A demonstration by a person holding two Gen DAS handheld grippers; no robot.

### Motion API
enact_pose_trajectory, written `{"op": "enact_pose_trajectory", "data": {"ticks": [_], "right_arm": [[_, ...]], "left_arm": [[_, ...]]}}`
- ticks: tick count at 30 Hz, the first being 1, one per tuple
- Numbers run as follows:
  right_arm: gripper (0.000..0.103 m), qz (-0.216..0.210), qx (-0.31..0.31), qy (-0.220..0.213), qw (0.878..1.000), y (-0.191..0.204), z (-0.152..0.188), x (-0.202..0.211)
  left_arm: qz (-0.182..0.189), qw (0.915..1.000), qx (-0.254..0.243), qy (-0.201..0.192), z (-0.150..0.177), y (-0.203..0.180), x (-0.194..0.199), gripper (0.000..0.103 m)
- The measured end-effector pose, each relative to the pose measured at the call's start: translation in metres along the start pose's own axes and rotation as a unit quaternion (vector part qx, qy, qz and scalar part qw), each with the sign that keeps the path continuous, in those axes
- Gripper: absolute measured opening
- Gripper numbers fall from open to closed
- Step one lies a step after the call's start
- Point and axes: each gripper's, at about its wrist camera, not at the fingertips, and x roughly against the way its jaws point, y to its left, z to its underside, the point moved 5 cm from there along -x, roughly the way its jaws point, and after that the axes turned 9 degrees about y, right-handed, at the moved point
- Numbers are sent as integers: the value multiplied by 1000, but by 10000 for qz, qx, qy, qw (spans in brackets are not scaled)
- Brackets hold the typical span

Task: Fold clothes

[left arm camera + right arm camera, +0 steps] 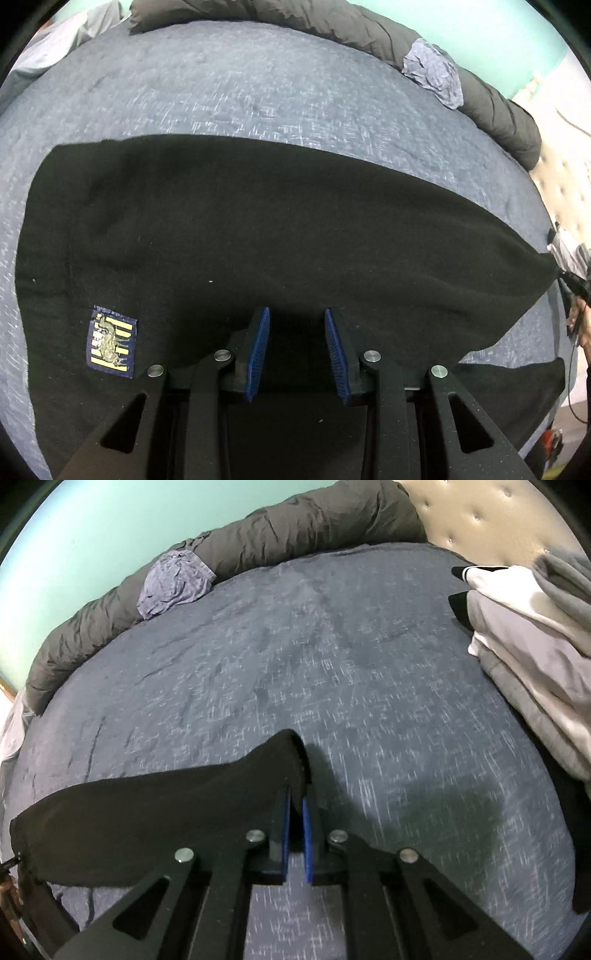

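Lying across bed (229, 96) near its front edge: black garment (258, 229), long axis left–right. Left tongs (297, 350) open above it; right tongs (296, 805) clamping its right corner, lifted.

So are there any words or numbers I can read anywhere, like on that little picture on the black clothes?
No words or numbers can be read in either view.
The blue patch on the black garment: pale yellow stripes and a gold emblem, too blurred to show any letters.
The folded clothes stack and the crumpled blue cloth: no print visible.
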Motion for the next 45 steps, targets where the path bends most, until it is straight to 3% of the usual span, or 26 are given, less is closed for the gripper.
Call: {"op": "enact_pose_trajectory", "data": {"ticks": [3, 8, 11, 16, 21, 23, 25, 27, 32, 33, 34, 35, 37, 41, 45], "right_arm": [[5, 19, -61, 4, 10000, -2, -9, -4], [5, 160, 174, 707, 9972, -1, 2, -35], [6, 14, 14, 590, 9983, -11, 3, -34], [8, 2, 274, 737, 9969, -15, 4, -35], [27, -354, -201, 25, 9992, -31, -12, -3], [49, -454, -317, -239, 9982, -34, -19, 7], [63, -561, -303, -287, 9976, -31, -23, 6], [63, -608, -227, -274, 9975, -24, -29, 2], [63, -331, 171, 274, 9989, -3, -27, -36], [62, -358, 211, 299, 9987, 0, -26, -41], [49, -415, 247, 282, 9984, 3, -25, -45], [24, -419, 270, 260, 9984, 4, -24, -46], [9, -369, 296, 161, 9988, 6, -23, -46], [4, -245, 284, -454, 9983, 6, -29, -24], [3, -12, 315, -336, 9989, 5, -37, -34]], "left_arm": [[5, 10000, -5, 6, 1, 2, -2, 34], [-33, 10000, -25, 41, 1, 0, -5, 37], [-45, 10000, -55, 58, 0, -2, -6, 41], [-63, 9999, -70, 82, -1, -4, -5, 43], [-42, 10000, -73, -27, -4, -5, 4, 43], [-16, 9999, -79, -77, -5, -7, 7, 44], [-5, 10000, -69, -56, -6, -7, 6, 45], [-11, 10000, -67, -33, -6, -7, 3, 45], [27, 10000, -60, -32, -7, -5, -4, 47], [34, 10000, -62, -32, -6, -5, -5, 48], [42, 10000, -64, -33, -6, -5, -6, 48], [46, 10000, -71, -34, -6, -5, -7, 48], [52, 9999, -90, -36, -6, -5, -7, 48], [49, 9999, -153, -16, -5, -4, -8, 49], [27, 9999, -169, -6, -5, -5, -9, 49]]}}
